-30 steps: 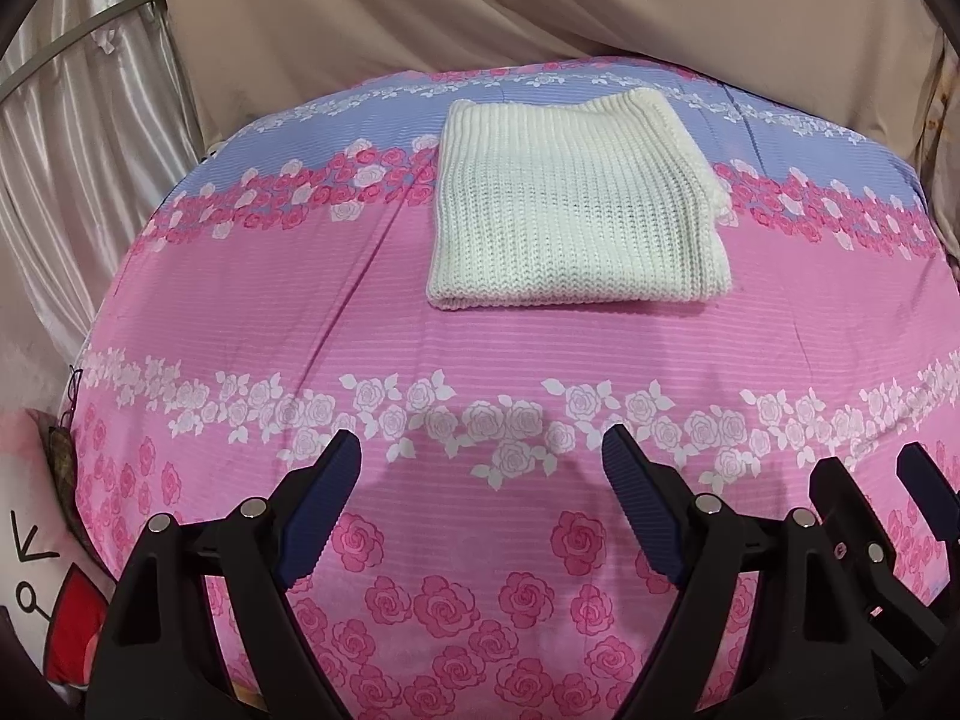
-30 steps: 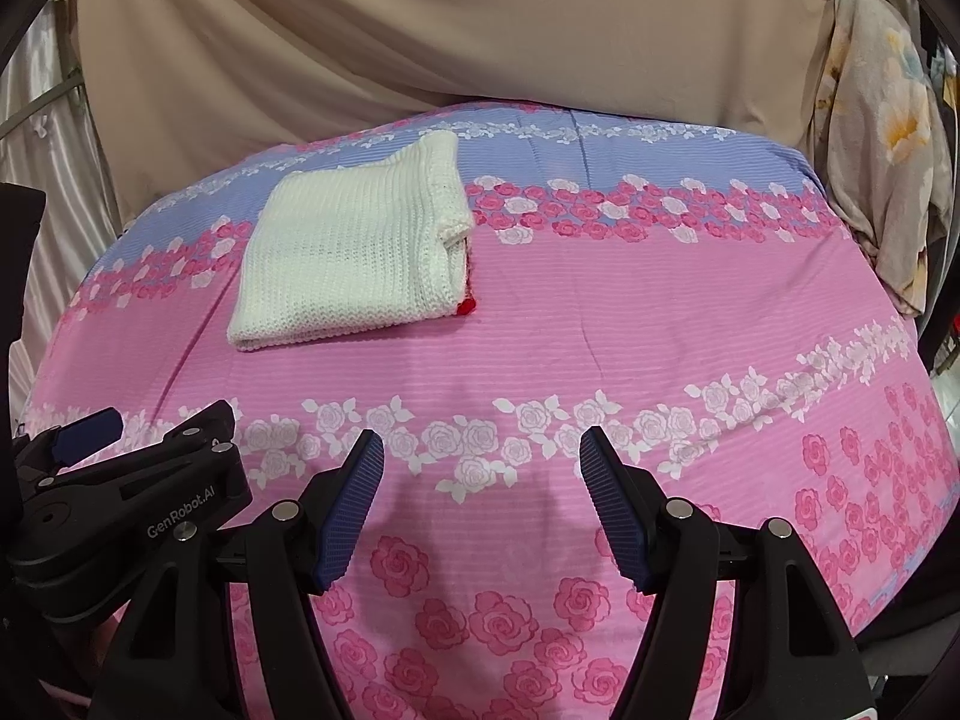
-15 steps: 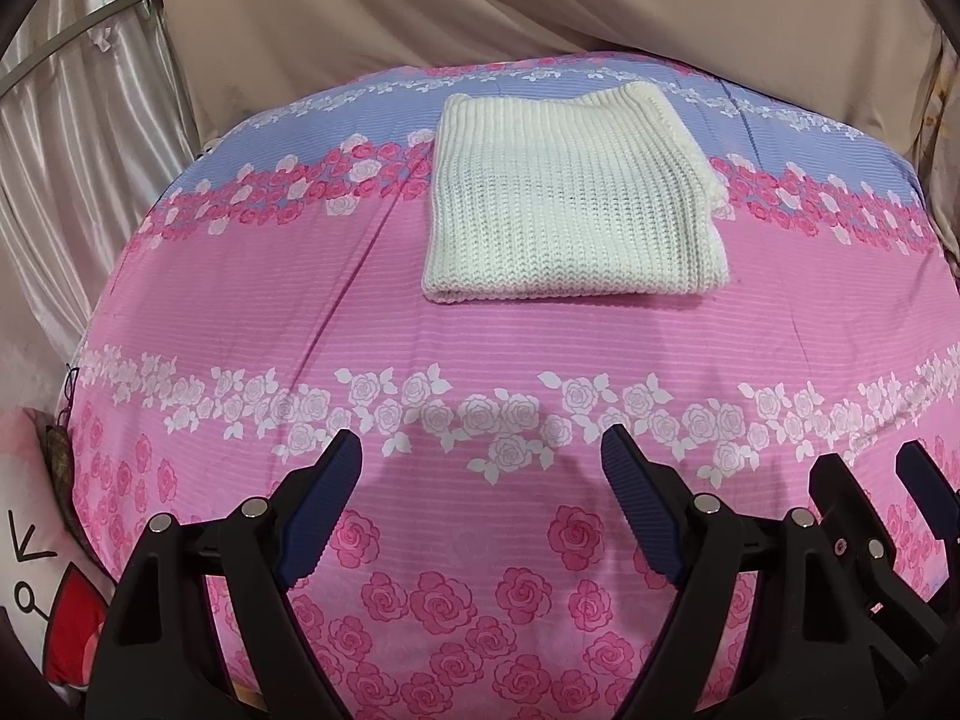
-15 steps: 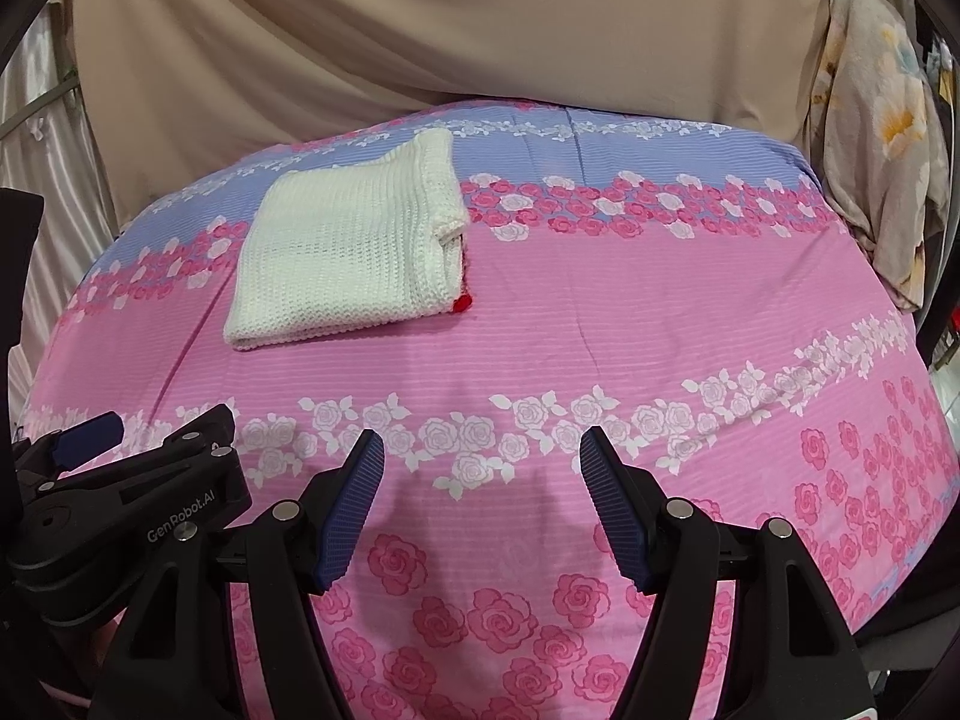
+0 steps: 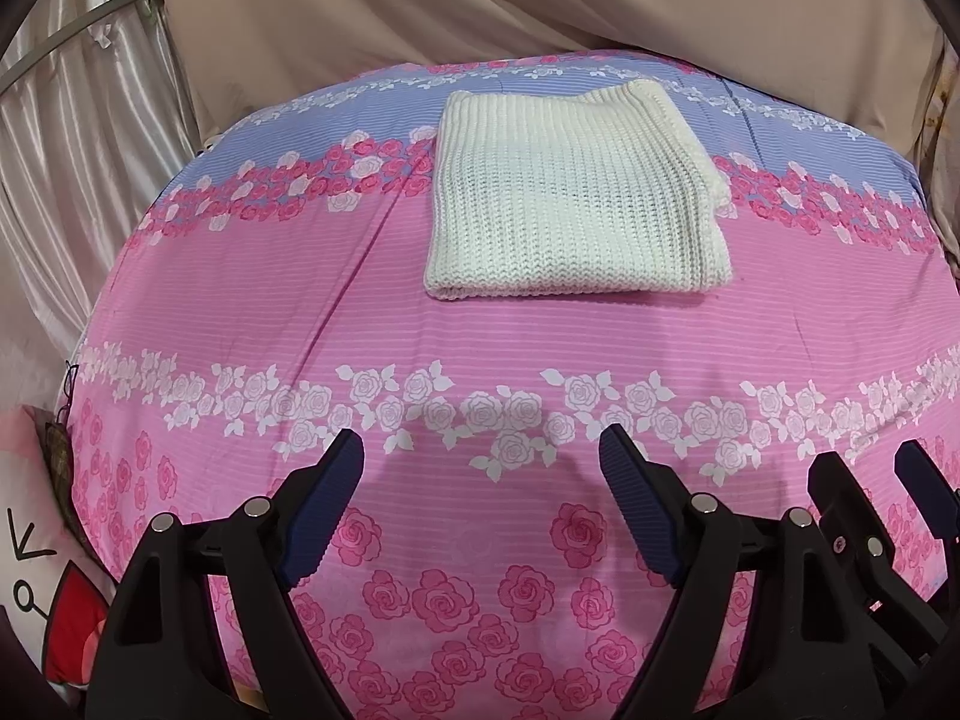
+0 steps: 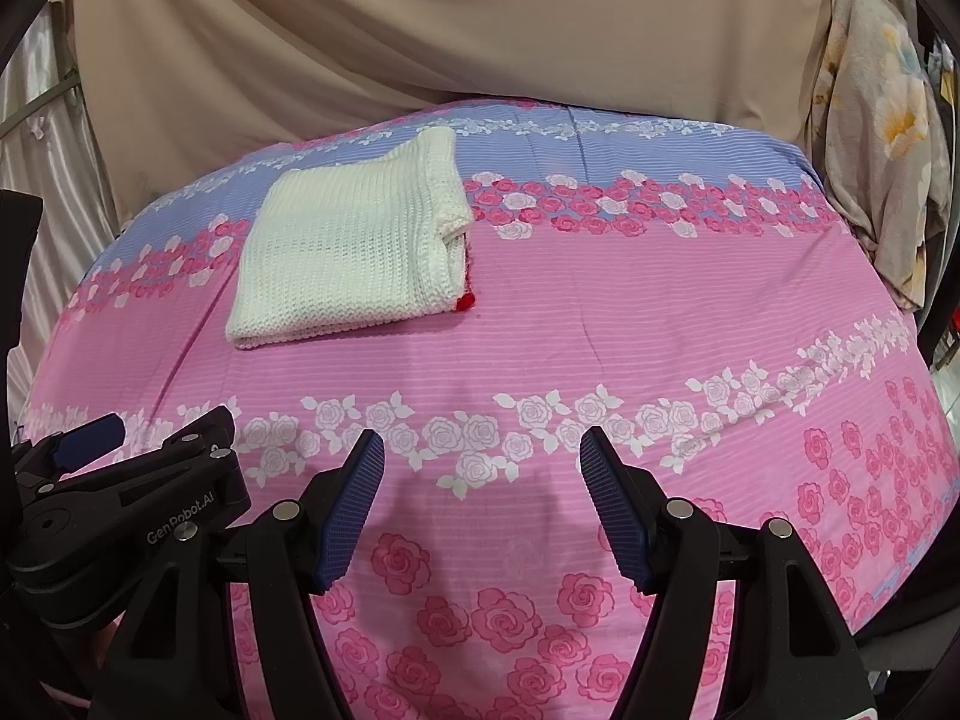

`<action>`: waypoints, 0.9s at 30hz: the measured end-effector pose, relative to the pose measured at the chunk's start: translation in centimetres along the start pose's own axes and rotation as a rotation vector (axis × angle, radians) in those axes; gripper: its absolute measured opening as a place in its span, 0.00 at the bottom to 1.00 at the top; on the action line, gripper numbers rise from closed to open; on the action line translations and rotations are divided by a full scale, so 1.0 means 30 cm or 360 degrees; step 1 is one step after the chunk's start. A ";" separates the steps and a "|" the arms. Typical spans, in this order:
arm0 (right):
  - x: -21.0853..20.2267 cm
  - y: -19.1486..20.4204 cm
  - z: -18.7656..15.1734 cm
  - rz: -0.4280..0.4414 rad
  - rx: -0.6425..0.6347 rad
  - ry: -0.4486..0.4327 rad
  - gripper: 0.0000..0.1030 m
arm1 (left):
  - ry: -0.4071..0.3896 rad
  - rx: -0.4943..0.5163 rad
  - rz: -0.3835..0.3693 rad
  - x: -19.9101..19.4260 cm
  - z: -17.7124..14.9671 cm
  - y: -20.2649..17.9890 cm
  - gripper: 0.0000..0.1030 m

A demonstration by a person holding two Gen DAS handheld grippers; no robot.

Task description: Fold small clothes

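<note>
A white knitted garment (image 5: 570, 198) lies folded into a flat rectangle on the far part of the pink and blue floral bedsheet (image 5: 480, 348). The right wrist view shows the same garment (image 6: 348, 246) at the left, with a small red bit at its near right corner. My left gripper (image 5: 483, 450) is open and empty, hovering over the near part of the sheet, well short of the garment. My right gripper (image 6: 483, 447) is also open and empty, beside the left one. Both have blue ribbed pads.
Beige cloth (image 6: 420, 30) hangs behind the bed. A shiny pale curtain (image 5: 72, 138) is at the left. A floral fabric (image 6: 882, 150) hangs at the right edge. A cartoon-print cushion (image 5: 36, 576) sits at the lower left.
In the left wrist view the garment has shifted slightly left and up between the earliest frame and now; both grippers remain open.
</note>
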State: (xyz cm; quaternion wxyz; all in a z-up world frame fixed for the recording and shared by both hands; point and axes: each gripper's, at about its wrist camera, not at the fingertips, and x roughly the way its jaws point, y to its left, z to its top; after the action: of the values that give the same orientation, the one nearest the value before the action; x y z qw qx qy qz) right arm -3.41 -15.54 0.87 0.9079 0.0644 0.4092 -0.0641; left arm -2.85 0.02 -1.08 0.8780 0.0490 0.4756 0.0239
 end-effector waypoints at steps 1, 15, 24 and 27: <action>0.000 -0.001 0.001 0.0000 -0.0001 0.0001 0.65 | 0.0000 0.0000 0.0000 0.000 0.000 0.000 0.76; 0.004 -0.003 0.001 -0.0004 -0.0001 0.0001 0.65 | 0.0004 0.0000 -0.0002 0.002 -0.004 -0.006 0.76; 0.142 0.040 0.072 -0.0055 -0.0093 -0.0048 0.65 | 0.0024 -0.0002 -0.0041 0.130 0.063 0.005 0.77; 0.245 0.048 0.102 -0.0080 -0.0093 -0.0007 0.65 | 0.0033 0.0021 -0.0019 0.219 0.089 -0.010 0.77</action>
State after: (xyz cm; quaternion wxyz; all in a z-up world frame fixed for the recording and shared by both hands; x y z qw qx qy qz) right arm 3.92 -15.12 -2.55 0.9083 0.0273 0.4105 -0.0752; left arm 2.98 0.15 -5.14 0.8728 0.0518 0.4851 0.0161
